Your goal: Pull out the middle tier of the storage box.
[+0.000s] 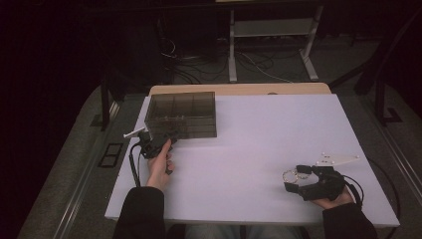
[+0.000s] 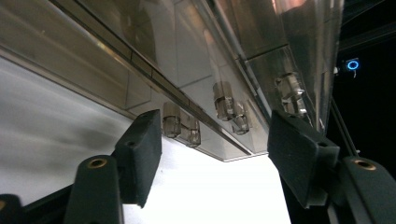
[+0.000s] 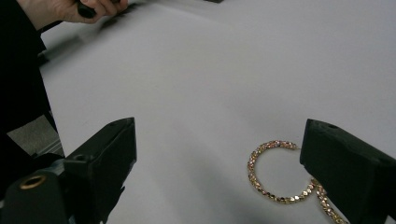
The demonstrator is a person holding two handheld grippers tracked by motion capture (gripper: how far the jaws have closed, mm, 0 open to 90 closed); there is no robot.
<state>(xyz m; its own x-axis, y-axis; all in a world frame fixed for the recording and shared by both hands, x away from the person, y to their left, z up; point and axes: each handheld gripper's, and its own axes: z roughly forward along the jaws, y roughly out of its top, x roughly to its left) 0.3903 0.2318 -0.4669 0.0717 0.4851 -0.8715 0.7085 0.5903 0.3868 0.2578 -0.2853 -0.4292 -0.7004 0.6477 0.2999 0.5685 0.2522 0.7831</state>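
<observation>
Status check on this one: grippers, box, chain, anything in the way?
Left gripper open at the smoky plastic box, front corner between its jaws. Right gripper open beside the gold chain, not gripping. White table between them bare.

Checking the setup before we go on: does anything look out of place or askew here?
Nothing stands out. The smoky compartment box sits flat at the table's far left, and the gold hoop earrings lie loose by the right claw.

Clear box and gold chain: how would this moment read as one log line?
left gripper: open, at clear box corner | right gripper: open, beside gold chain | chain flat on white table
</observation>
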